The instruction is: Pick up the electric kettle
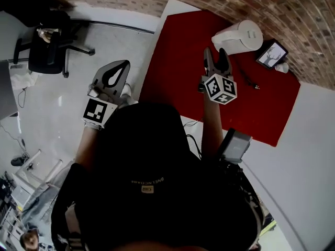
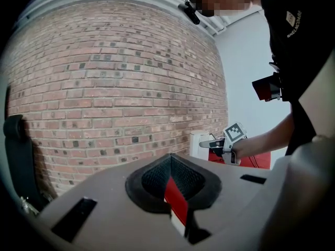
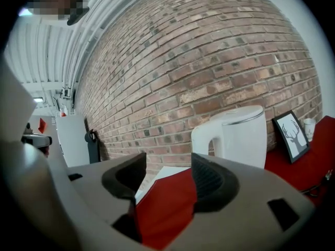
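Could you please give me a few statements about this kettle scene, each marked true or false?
1. The right hand-held gripper has its jaws apart with nothing between them. True.
2. The white electric kettle is lifted off the table. False: it stands on the red cloth, beyond the gripper, untouched.
3. The left hand-held gripper is shut and empty. True.
4. The framed deer picture lies flat. False: it stands propped up beside the kettle.
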Available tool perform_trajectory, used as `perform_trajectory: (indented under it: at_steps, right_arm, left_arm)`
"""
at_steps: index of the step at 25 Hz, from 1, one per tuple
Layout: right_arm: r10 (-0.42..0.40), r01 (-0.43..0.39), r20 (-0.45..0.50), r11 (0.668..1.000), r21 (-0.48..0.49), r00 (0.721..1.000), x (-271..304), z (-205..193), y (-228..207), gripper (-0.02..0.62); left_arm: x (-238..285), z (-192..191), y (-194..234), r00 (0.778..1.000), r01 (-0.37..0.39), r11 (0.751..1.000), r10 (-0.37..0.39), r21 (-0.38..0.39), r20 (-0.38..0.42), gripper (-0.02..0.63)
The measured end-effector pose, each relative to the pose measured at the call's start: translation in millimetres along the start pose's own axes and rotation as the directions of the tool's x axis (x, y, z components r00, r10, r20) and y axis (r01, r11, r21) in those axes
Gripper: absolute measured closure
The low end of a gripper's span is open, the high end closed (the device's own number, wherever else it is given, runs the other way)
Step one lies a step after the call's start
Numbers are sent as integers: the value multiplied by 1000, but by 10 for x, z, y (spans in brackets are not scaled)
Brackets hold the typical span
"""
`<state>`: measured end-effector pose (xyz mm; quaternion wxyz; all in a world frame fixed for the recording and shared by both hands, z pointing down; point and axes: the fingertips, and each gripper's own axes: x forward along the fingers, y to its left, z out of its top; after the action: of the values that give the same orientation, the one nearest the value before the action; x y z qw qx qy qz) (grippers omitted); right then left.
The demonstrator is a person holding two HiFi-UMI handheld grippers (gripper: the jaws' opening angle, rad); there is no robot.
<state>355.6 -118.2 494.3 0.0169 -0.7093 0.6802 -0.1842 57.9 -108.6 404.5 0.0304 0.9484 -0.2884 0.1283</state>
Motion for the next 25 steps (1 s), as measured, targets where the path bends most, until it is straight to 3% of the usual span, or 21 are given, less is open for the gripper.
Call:
perform_trajectory:
  at_steps: [12,25]
  right_arm:
    - [-53,53,-20,999,-1,998,384,-204,-564,313]
    - [-57,57,-10,998,-7,998,698,-241,-712,316]
  left_arm:
    - [-17,-135,-72,995,-77,997,76,-14,-63,600]
    - [-35,-223,-60,987,-122,992,119,-17,-104,600]
